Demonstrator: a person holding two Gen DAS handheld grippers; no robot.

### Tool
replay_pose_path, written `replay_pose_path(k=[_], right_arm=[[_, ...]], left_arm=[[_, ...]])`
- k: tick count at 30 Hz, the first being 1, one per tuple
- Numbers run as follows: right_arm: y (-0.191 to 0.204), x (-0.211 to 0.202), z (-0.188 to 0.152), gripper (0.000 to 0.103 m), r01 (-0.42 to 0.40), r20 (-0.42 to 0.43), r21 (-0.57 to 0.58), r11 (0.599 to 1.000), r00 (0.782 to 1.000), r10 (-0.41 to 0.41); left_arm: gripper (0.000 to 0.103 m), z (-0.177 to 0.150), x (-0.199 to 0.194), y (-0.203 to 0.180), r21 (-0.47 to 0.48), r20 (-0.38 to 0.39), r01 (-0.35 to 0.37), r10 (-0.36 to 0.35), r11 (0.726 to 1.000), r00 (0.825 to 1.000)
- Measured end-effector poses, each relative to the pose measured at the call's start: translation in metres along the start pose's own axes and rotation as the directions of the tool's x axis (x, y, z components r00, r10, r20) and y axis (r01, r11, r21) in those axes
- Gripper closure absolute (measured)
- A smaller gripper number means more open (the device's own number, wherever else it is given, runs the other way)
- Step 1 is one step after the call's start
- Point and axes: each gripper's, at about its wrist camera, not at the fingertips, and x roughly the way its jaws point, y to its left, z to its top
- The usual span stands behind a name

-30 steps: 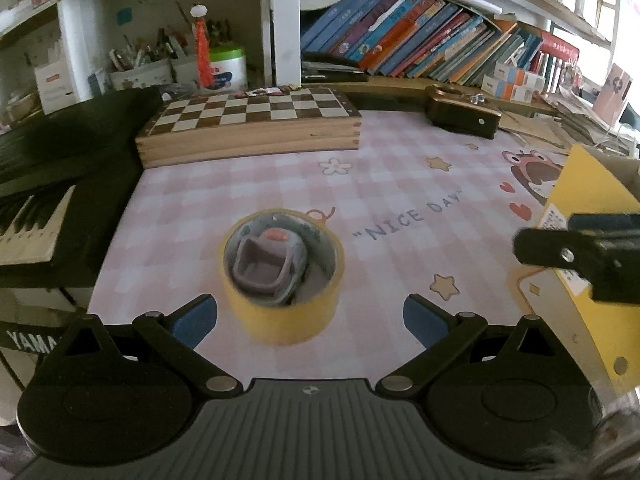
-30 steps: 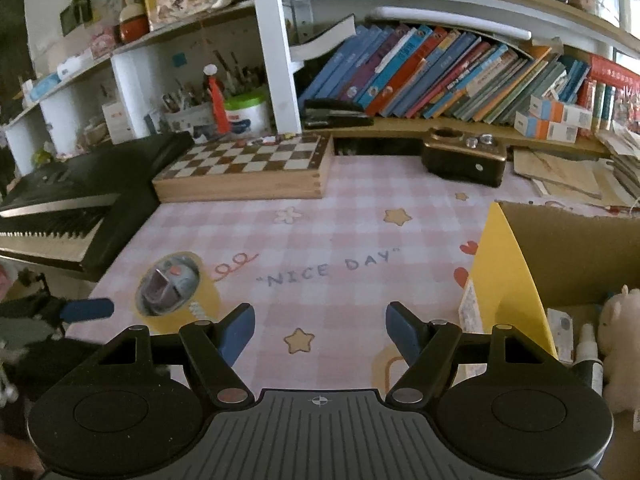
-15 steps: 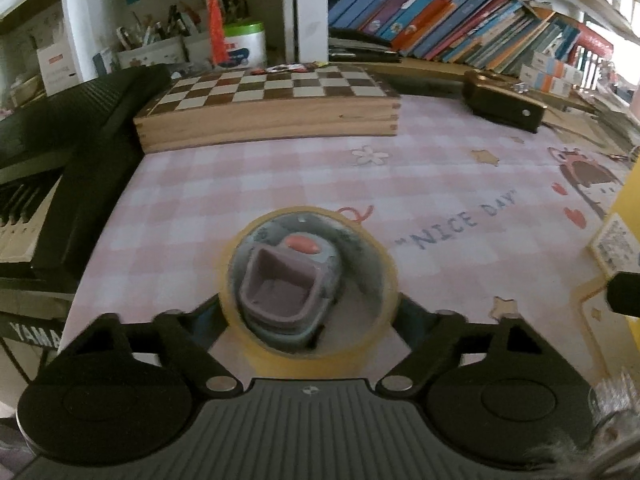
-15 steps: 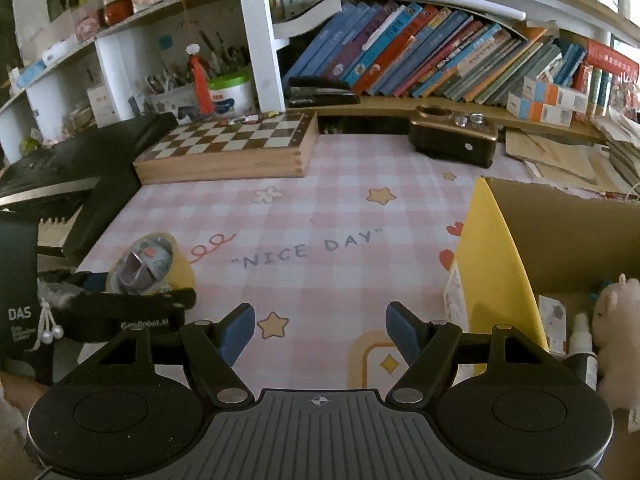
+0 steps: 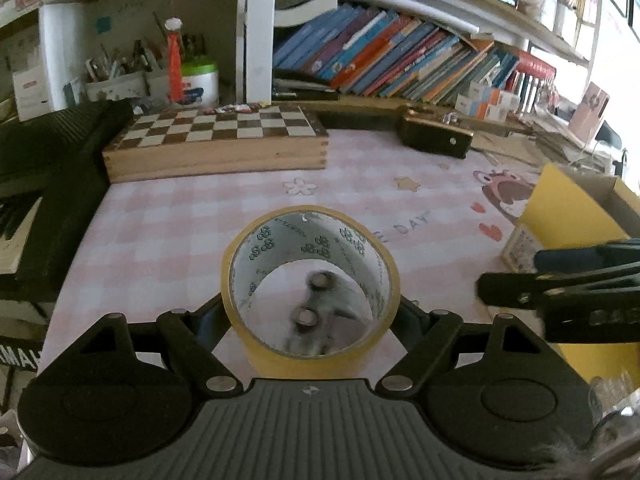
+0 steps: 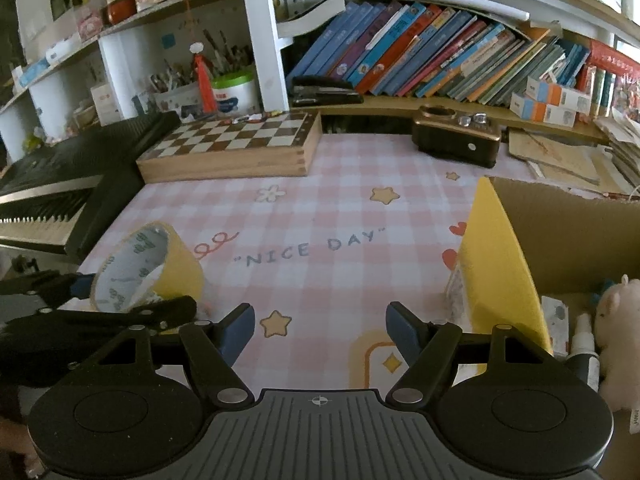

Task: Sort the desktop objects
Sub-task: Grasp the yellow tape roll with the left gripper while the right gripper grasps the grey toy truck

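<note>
My left gripper (image 5: 311,314) is shut on a yellow tape roll (image 5: 310,240) and holds it tilted, above the pink checked mat (image 5: 168,232). The roll's printed white inner wall faces the camera, and a blurred small grey object (image 5: 314,312) shows through its core. In the right wrist view the tape roll (image 6: 148,264) hangs at the left between the left gripper's fingers (image 6: 80,282). My right gripper (image 6: 320,330) is open and empty over the mat, left of the yellow cardboard box (image 6: 496,256).
A wooden chessboard box (image 6: 232,148) and a dark radio (image 6: 456,140) stand at the back. A black keyboard (image 6: 60,188) lies at the left. The box holds a white plush toy (image 6: 616,304) and a small bottle (image 6: 582,344). Books fill the shelf behind.
My left gripper moved forward around the tape roll, closed on it and lifted it tilted. The grey toy that sat inside the roll no longer fills the core. My right gripper stayed open.
</note>
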Motion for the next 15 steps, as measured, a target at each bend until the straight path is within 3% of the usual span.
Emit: replay_pose_path(k=[7,15], right_arm=[[0.013,0.0,-0.002,0.029,-0.048,-0.019,-0.043,0.998,0.999,0.047],[0.046,0.014,-0.006,0.029,-0.15,-0.083,-0.123,0.981,0.987,0.14]], left_arm=[[0.022,-0.004,-0.045,0.024,-0.137,0.082,-0.041,0.053,0.99,0.995],[0.022,-0.023,-0.081,0.05,-0.229,0.068,-0.142,0.162,0.963,0.984]])
